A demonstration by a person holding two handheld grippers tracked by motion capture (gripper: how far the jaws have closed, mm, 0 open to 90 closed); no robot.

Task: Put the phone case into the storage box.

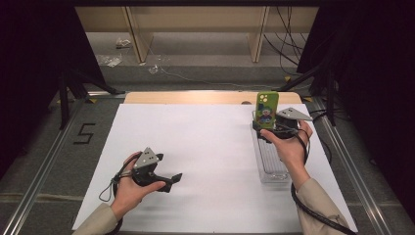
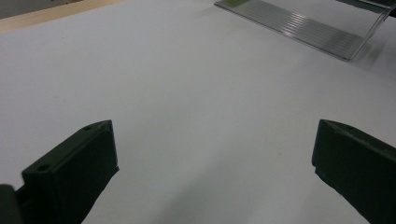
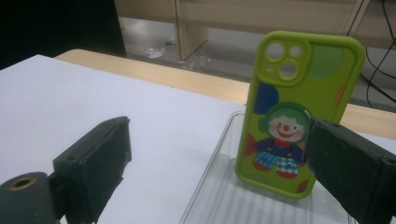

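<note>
White table sheet (image 1: 205, 147), phone case (image 3: 299, 112) stood upright at the far end of the clear tray (image 1: 270, 161); we had the right gripper (image 3: 219, 158) spread around it, unclamped, left gripper (image 2: 212, 163) spread idle over the sheet; next, probably: close squarely.

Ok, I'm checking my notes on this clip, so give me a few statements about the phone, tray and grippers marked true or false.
1. The green phone case stands upright at the clear tray's far end. True.
2. The right gripper is shut on the phone case. False: its fingers are spread.
3. The left gripper is open over white table cover. True.
4. The case is plain green. False: it shows a clown.
</note>
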